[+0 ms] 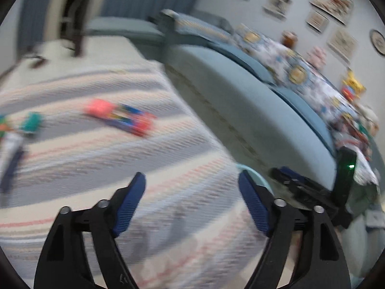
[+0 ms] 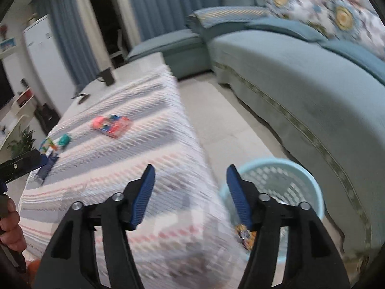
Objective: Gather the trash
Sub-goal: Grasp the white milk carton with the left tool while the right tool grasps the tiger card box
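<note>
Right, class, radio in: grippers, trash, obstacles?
Left gripper open, empty. Right gripper open, empty. Wrappers on table; one wrapper in bin. Nothing blocking.

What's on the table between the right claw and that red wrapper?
Only bare striped tablecloth lies between the right claw and the red wrapper, as seen in the right wrist view.

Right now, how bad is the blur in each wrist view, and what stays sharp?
Left wrist view: heavy motion blur; the red wrapper on the tablecloth smears, wall pictures are soft; only the left gripper is crisp. Right wrist view: milder blur; the basket mesh and sofa read fine, near cloth smears, right gripper sharp. Both show fisheye bending.
</note>
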A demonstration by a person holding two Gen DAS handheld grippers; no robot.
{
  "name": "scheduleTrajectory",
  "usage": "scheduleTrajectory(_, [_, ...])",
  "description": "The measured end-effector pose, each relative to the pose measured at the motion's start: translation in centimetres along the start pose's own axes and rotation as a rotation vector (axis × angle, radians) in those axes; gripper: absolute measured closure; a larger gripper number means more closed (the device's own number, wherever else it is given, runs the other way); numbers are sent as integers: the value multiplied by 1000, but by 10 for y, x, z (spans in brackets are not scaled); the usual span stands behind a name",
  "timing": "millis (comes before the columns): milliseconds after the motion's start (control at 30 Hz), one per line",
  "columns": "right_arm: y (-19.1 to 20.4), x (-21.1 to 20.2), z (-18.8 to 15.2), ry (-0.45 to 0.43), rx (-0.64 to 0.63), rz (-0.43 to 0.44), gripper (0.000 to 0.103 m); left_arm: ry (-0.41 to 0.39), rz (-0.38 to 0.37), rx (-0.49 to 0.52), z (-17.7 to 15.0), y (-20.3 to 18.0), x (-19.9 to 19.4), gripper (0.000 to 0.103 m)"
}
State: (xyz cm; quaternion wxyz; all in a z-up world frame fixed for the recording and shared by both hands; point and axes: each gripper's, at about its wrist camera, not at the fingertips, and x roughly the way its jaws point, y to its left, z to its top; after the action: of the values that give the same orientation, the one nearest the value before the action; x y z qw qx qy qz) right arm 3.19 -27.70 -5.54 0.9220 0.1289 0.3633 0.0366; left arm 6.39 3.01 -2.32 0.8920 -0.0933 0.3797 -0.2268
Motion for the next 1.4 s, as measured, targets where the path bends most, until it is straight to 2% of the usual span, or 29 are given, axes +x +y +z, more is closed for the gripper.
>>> scheduleTrajectory(67, [27, 12, 12, 2, -48, 45, 36, -43, 88, -12, 0, 29, -20, 15])
scheduleTrajectory(167, [70, 35, 28, -11, -142, 76, 25, -67, 197, -62, 1, 80, -44, 14])
scheduleTrajectory(233, [98, 58, 39, -10, -204, 91, 22, -76, 280, -97, -1, 117, -56, 14])
scheduleTrajectory(400, [144, 121, 55, 30, -305, 104, 13, -28, 443, -158, -5, 192, -59, 14])
scheduleTrajectory(433, [152, 138, 58, 47, -326, 118, 12, -21, 463, -175, -6, 205, -58, 14])
scheduleTrajectory(533, [163, 174, 62, 93, -353, 98, 12, 4, 446, -205, -9, 233, -52, 12])
scheduleTrajectory(567, [164, 184, 63, 113, -353, 100, 12, 7, 450, -193, -9, 238, -48, 8])
scheduleTrajectory(733, [175, 221, 73, 182, -397, 71, 11, 43, 500, -78, 2, 241, -30, 8])
scheduleTrajectory(967, [196, 251, 78, 240, -485, 62, 10, 87, 582, -35, 9, 257, -13, 8])
scheduleTrajectory(1067, [202, 255, 76, 238, -514, 57, 12, 124, 547, -39, 12, 263, -6, 9])
scheduleTrajectory(1100, [202, 253, 75, 230, -519, 63, 16, 132, 540, -35, 12, 263, -4, 9])
scheduleTrajectory(1267, [209, 238, 64, 207, -569, 89, 35, 162, 513, -19, 12, 251, 9, 35])
scheduleTrajectory(1367, [208, 225, 55, 207, -574, 108, 42, 176, 607, 18, 9, 232, 14, 44])
scheduleTrajectory(1400, [208, 221, 52, 208, -569, 110, 44, 173, 607, 21, 7, 224, 13, 46])
